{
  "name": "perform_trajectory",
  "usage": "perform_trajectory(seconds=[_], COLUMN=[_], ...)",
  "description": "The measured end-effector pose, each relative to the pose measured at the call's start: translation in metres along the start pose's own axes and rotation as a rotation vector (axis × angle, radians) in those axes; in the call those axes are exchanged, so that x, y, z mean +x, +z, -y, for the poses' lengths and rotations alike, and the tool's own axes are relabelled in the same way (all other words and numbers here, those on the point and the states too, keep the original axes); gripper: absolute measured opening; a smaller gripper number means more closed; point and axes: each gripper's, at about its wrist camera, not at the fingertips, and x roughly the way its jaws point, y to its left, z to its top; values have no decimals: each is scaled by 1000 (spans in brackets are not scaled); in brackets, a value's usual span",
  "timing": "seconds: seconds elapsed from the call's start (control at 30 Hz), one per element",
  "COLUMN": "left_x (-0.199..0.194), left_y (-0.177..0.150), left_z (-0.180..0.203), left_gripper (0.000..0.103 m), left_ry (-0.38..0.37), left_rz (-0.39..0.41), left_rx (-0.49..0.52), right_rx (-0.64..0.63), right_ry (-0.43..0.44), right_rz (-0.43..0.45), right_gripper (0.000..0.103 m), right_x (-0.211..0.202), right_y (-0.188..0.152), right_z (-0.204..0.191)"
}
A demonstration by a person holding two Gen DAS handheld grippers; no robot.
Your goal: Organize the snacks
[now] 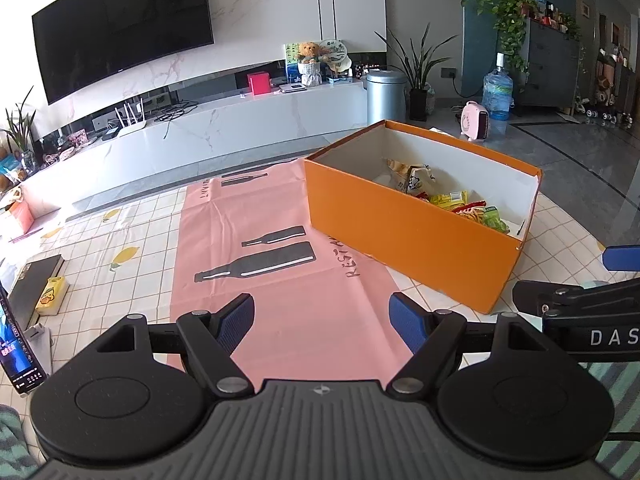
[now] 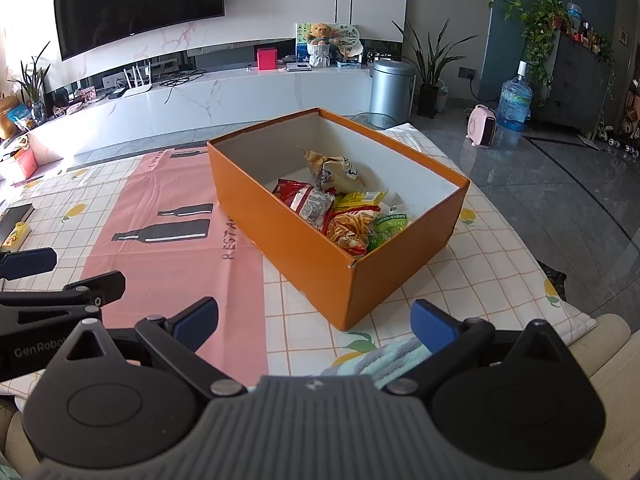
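Living room, wall-mounted television (image 1: 120, 28) over a white marble console. Desk (image 2: 472, 264) under a checked lemon-print cloth, a pink bottle-print sheet (image 1: 280, 280) on top. Orange box (image 2: 320, 256) — lidless, white inside — sits on the desk, straddling the sheet's right edge. Inside it: red packet (image 2: 306, 200), tan crumpled bag (image 2: 338, 170), yellow packet (image 2: 360, 198), orange chip-stick bag (image 2: 352, 228), green raisin bag (image 2: 390, 224), all heaped together. Left gripper (image 1: 322, 322) and right gripper (image 2: 314, 322) — blue-padded jaws spread wide, holding nothing, low over the desk's near edge.
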Motion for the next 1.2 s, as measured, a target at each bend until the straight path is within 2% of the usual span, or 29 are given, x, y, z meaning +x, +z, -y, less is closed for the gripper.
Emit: perform_trajectory(seconds=[0.37,0.63,1.2], left_x=[2,-1,-9], left_y=[-1,-1,0], left_z=[-4,-2,-6], left_gripper=[90,90,90], left_ry=[-5,8,-8], left_rz=[-11,7,30], left_rx=[-27,-3,-20], right_rx=[-1,-3,-16], right_ry=[2,3,4], right_rz=[-2,-3,-5], right_gripper=[99,99,99], right_x=[0,1,1], right_y=[0,-2,-1], right_z=[-1,-3,-7])
